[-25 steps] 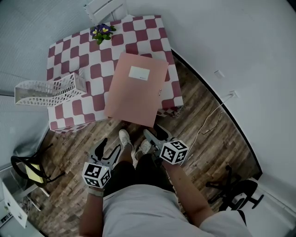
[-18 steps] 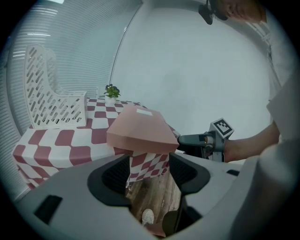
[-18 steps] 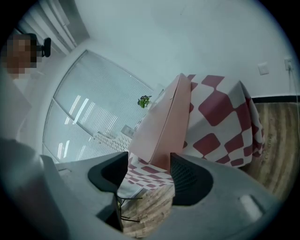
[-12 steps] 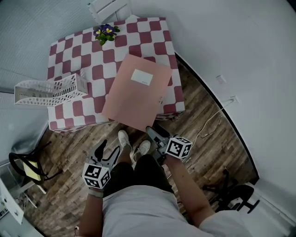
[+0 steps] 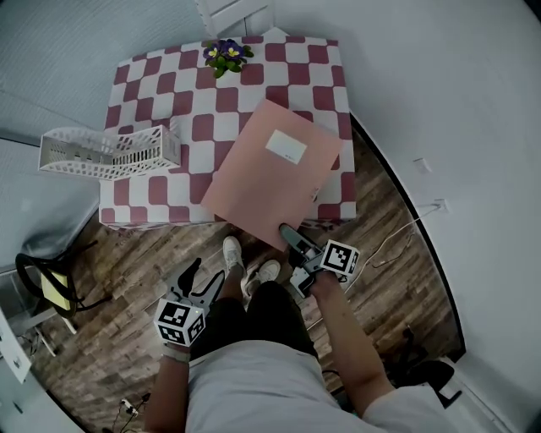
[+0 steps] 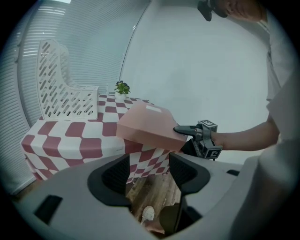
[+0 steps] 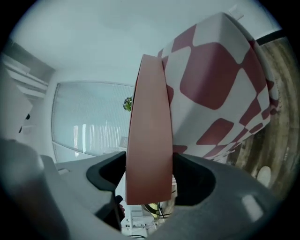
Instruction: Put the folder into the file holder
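Note:
A pink folder (image 5: 270, 173) lies flat on the checked table (image 5: 161, 93), and its near corner hangs over the front edge. My right gripper (image 5: 290, 239) is at that corner. Its jaws have just been opening and stand open around the folder's thick edge (image 7: 149, 131), one above and one below. From the left gripper view, the folder (image 6: 150, 124) and the right gripper (image 6: 183, 133) show side-on. The white mesh file holder (image 5: 106, 152) lies at the table's left side. My left gripper (image 5: 203, 277) hangs open and empty above the floor by the person's legs.
A small potted plant (image 5: 224, 55) stands at the table's far edge, with white furniture (image 5: 228, 13) behind it. A black chair with a yellow item (image 5: 51, 287) sits at the left on the wooden floor. A cable (image 5: 397, 237) trails along the right wall.
My right gripper moved forward to the folder's overhanging corner, rolled, and now has the edge between its jaws. The left gripper stayed put. The head view shifted slightly.

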### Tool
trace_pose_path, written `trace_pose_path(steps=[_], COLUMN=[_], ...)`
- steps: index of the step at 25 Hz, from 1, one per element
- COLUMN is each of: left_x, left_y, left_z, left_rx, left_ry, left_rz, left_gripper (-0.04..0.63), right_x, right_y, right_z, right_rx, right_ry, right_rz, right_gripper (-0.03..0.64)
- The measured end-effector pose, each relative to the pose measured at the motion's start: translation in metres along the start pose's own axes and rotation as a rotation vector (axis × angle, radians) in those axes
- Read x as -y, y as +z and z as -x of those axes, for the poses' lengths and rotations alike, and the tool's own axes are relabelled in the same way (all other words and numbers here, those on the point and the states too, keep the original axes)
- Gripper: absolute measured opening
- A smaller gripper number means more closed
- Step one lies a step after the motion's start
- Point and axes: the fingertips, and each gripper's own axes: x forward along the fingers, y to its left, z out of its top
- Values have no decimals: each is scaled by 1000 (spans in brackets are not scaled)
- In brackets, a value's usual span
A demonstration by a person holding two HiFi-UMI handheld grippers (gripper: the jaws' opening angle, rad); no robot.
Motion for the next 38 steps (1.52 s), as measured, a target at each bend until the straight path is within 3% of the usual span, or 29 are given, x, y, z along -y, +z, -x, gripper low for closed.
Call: trace_pose_path(steps=[6, 13, 29, 38], left_x=[-5, -14, -47, -76], left_y=[0, 9, 62, 108], left_z=[1, 9, 37, 53], left_rx=[9, 40, 171, 268], left_ry=[14, 23, -6, -14], left_rz=[18, 27, 13, 7], left_gripper=[249, 249, 249, 249], right_x=[-10, -18, -101, -170], right_y=[-7, -7, -15, 0], right_z=[-12, -12, -37, -75], right_rx=[-27, 25, 30, 44], right_ry=[63, 48, 128, 204], right_rz=[-35, -23, 120, 264], right_gripper=[295, 287, 282, 282])
